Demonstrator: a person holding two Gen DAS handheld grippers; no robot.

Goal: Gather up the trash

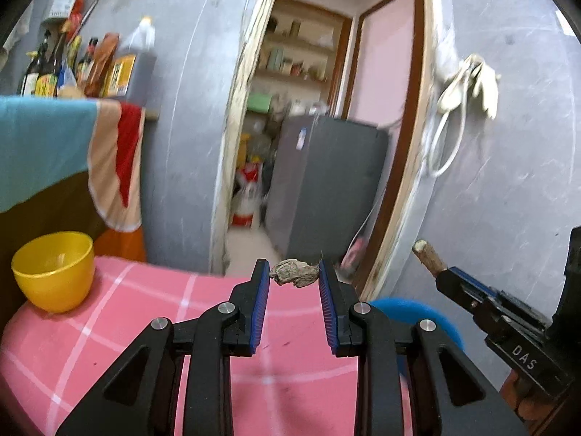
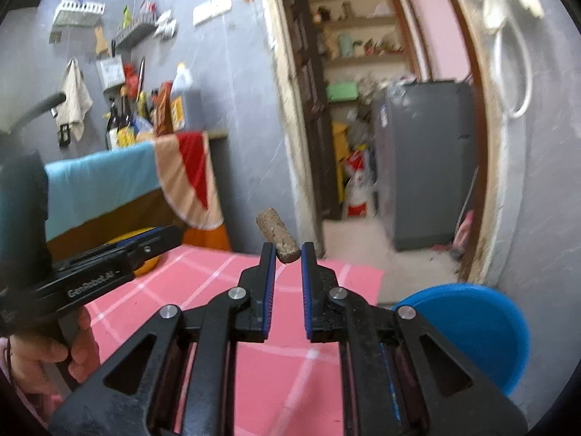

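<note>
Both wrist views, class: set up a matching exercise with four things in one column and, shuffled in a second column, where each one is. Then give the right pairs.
Things:
1. yellow bowl
2. blue bin
3. crumpled brown scrap
4. short wooden stick

Places:
A. between the right gripper's fingertips
B. on the pink checked cloth
C. between the left gripper's fingertips
D. beyond the pink cloth's edge, below table level

Pairs: 1-B, 2-D, 3-C, 4-A
</note>
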